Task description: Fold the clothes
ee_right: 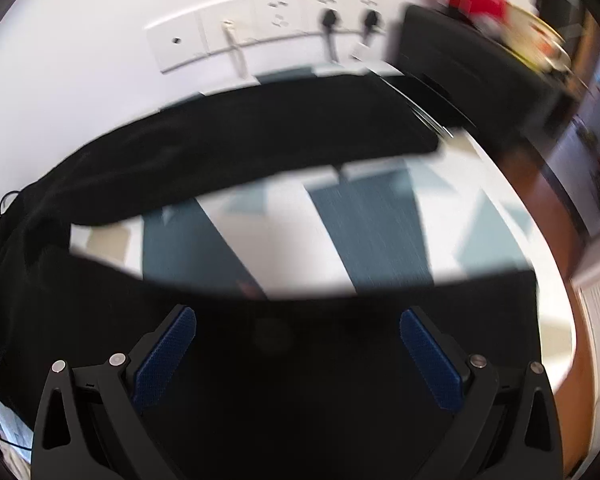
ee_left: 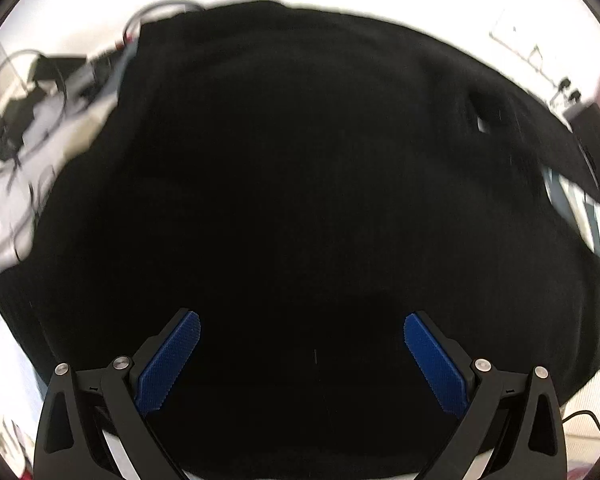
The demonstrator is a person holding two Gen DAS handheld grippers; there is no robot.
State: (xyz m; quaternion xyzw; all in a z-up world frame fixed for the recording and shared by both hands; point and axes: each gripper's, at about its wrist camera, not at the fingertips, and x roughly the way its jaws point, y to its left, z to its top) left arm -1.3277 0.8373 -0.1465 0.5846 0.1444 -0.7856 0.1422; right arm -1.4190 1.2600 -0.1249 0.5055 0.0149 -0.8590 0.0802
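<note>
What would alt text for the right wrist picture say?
A black garment lies spread over a grey and white patterned surface. The right gripper hovers above it, fingers wide apart. Wall sockets behind.

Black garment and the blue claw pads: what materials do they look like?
Black garment: soft matte fabric, probably knit or cotton; it drapes and creases without shine, though blur hides the weave. Blue pads: textured rubber or plastic, judging by the fine dimpled grid, set on matte black plastic fingers.
</note>
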